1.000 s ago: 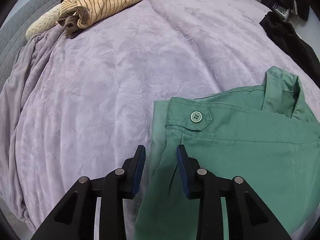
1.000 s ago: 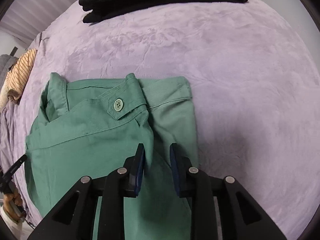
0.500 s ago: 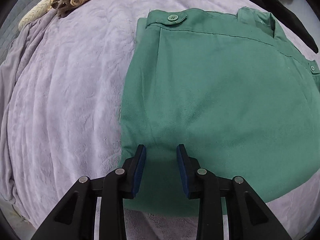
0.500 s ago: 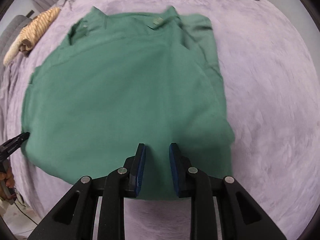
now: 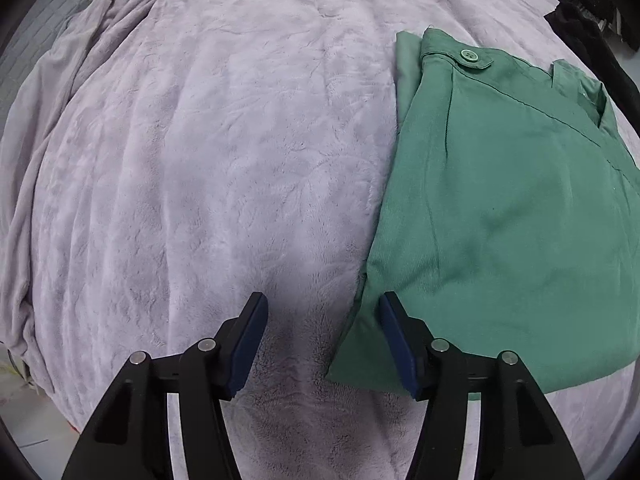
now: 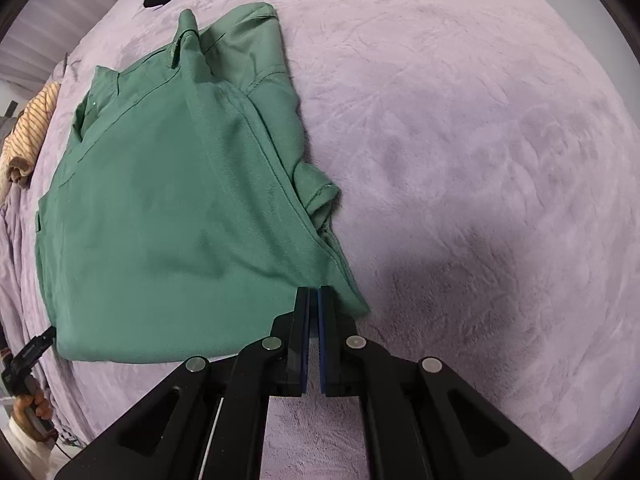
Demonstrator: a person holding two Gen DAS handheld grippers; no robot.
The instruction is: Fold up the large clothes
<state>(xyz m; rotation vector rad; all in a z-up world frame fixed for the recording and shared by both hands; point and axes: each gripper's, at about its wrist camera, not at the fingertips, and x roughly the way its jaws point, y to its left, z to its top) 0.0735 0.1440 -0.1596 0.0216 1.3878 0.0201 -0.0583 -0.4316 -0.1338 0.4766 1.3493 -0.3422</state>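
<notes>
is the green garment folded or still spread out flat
Folded: the green garment lies on the purple blanket as a compact stack, with layered edges along its side and the buttoned tab on top.

Green buttoned garment (image 5: 500, 216), perhaps trousers, lies folded flat on lilac blanket (image 5: 224, 168).

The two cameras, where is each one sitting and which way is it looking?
Left wrist: sits on the left gripper, looking down at the lilac blanket; jaws opening over the green garment's corner.
Right wrist: sits on the right gripper, shut at the garment's edge; a hand shows far left.
Both share the garment, blanket, striped cloth.
</notes>
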